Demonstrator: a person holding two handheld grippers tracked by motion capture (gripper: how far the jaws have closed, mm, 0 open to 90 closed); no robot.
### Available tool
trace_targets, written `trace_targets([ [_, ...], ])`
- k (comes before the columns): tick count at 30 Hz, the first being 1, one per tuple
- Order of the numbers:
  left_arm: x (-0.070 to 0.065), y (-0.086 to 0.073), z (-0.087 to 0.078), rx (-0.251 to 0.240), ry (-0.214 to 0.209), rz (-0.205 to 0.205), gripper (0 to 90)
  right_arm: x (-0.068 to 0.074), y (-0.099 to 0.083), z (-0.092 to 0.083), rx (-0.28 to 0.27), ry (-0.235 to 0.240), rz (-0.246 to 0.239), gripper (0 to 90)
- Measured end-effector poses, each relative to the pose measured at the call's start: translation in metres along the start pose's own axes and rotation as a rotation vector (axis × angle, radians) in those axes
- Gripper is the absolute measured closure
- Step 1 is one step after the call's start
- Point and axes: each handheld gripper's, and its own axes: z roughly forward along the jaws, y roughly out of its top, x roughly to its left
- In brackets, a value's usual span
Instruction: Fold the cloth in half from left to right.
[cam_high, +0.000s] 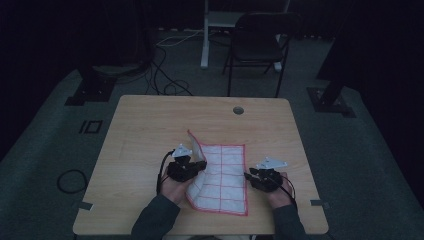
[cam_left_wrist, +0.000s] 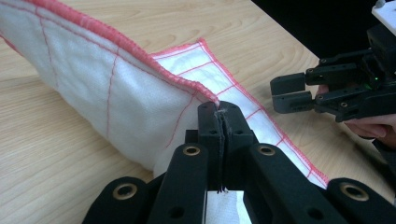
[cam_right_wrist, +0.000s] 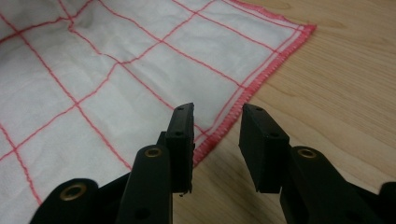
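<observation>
Clearly a fold was in hand: the left gripper had its jaws clamped tight on the red-stitched left edge of the white cloth, lifting that side off the table and rolling it toward the right, while the rest lay flat near the front edge. Meanwhile the right gripper waited with its jaws apart, empty, just above the cloth's right hem. By my judgement, the next move called for carrying the lifted edge across to meet the right hem, with that open claw pinning or catching it.
</observation>
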Motion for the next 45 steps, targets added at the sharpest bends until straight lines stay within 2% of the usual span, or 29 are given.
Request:
trace_targets([
  [8, -0.006, 0.003, 0.016, 0.024, -0.016, 0.017, 89.3, 0.0, 0.0, -0.002, -0.015, -0.012, 0.001, 65.6],
  [21, -0.023, 0.002, 0.058, 0.098, -0.055, 0.047, 89.2, -0.001, -0.001, -0.004, -0.026, -0.012, 0.007, 65.8],
  [32, -0.04, 0.009, 0.069, 0.112, -0.086, 0.083, 89.2, -0.003, -0.002, -0.003, -0.027, -0.018, 0.012, 66.2],
  [45, -0.058, 0.015, 0.083, 0.117, -0.122, 0.1, 89.1, -0.008, -0.003, -0.006, -0.036, -0.037, 0.035, 66.5],
])
